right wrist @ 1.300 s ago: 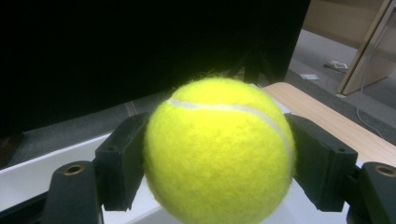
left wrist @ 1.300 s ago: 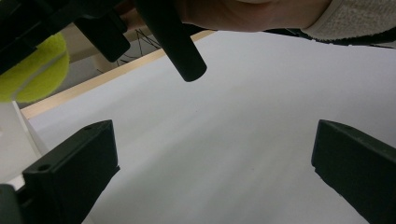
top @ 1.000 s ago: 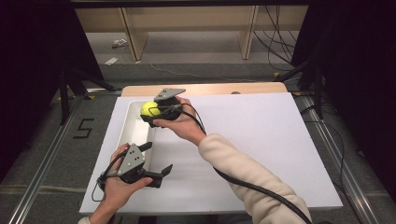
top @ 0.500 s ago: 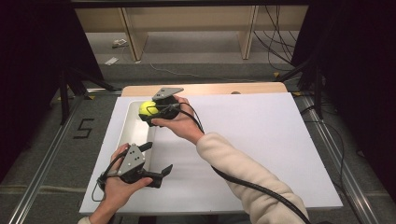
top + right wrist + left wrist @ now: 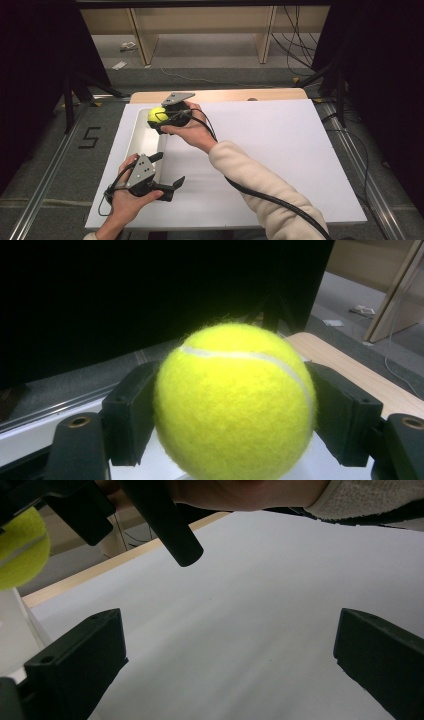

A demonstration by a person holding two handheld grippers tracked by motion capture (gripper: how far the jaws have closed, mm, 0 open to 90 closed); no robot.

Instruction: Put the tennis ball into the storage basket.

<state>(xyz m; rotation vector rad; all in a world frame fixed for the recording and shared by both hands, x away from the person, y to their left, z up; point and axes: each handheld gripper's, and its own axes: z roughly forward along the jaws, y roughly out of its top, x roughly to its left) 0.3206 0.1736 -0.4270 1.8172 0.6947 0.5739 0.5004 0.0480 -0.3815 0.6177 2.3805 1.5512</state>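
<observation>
Left tongs [image 5: 169,187]: nearest, at the counter's front left edge, just right of the tray's near end, jaws wide apart with nothing between them.
Counter [image 5: 280,160]: white sheet, wooden edge at the far side.
Tray [image 5: 136,140]: long, white, along the left of the counter.
Right tongs [image 5: 156,119]: over the tray's far end, clamped on the ball.
Ball [image 5: 234,405]: yellow-green, pressed between both pads, held above the tray.

hidden: tennis ball [image 5: 235,405] underside, cut by frame edge | tray [image 5: 141,131] interior perhaps partly hidden by hands
</observation>
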